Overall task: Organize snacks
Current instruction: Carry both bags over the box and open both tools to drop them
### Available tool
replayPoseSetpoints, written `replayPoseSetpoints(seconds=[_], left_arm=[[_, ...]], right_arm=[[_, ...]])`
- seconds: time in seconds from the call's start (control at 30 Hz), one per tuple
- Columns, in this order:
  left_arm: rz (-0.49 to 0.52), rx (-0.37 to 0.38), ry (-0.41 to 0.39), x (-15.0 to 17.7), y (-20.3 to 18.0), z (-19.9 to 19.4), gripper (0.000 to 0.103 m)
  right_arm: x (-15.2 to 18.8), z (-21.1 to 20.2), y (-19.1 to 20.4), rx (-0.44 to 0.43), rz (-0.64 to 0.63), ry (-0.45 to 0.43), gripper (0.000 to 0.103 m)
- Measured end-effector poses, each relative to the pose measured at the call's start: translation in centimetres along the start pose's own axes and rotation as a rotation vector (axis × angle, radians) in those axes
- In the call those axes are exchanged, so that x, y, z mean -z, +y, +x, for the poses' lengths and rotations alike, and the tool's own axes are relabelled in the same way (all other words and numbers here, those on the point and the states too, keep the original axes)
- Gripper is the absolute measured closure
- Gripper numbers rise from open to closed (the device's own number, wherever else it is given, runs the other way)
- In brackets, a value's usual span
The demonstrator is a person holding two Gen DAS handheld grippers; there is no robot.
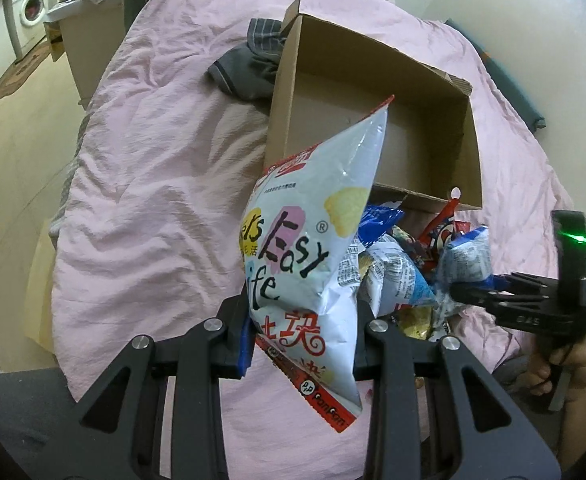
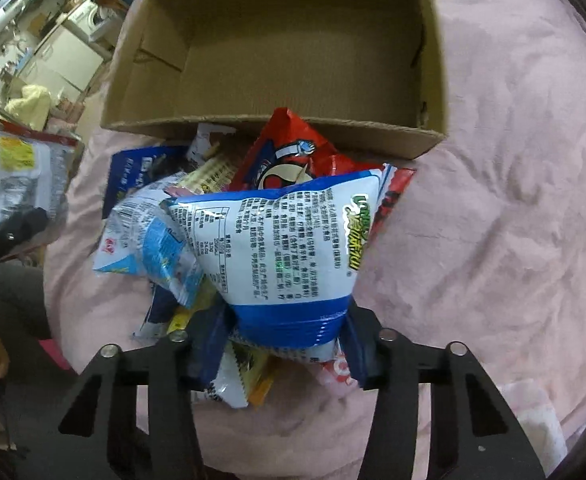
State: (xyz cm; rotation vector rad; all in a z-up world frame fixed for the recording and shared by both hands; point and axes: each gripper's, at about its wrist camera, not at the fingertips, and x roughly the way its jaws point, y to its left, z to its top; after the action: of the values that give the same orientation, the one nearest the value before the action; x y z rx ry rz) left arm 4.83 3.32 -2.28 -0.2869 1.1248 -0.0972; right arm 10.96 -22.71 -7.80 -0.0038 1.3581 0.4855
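Left gripper (image 1: pixel 301 334) fingers clamping white chip bag (image 1: pixel 313 248), right gripper (image 2: pixel 283 340) fingers pinching blue-white bag (image 2: pixel 285 248), snack pile (image 2: pixel 161 236) partly hidden

I see a puffy white "Easy Life" chip bag (image 1: pixel 309 256) and a blue-and-white snack bag (image 2: pixel 281 256) lifted above the heap of mixed snack packets (image 2: pixel 197 200), just before the open, empty brown cardboard box (image 2: pixel 293 60).

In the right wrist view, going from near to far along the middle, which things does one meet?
right gripper → blue-and-white snack bag shut between its fingers → red snack bag → near wall of the cardboard box → the box's bare floor.
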Motion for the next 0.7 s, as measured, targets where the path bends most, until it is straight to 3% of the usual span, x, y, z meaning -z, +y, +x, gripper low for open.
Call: replayPoseSetpoints(seconds=[0.13,0.3,0.47,0.7], left_arm=[[0.001,-0.023,-0.016,0.0,0.2,-0.3,0.074],[0.006,-0.013,-0.053,-0.8,-0.3,-1.5,0.074],[0.029,-0.006,-0.097,-3.4,-1.9,-2.2,0.074],[0.132,-0.017,-0.137,-8.5,-5.8,-1.0,0.074]], right_arm=[[0.6,-2.6,0.0,-0.034,0.011,-0.066,0.055],[1.5,-7.0,-0.7,-0.092,0.078,-0.221,0.055],[-0.3,-9.9,-1.4,-0.089,0.141,-0.35,0.055],[-4.3,-10.3,-1.7,-0.065,0.193,-0.427,0.055]])
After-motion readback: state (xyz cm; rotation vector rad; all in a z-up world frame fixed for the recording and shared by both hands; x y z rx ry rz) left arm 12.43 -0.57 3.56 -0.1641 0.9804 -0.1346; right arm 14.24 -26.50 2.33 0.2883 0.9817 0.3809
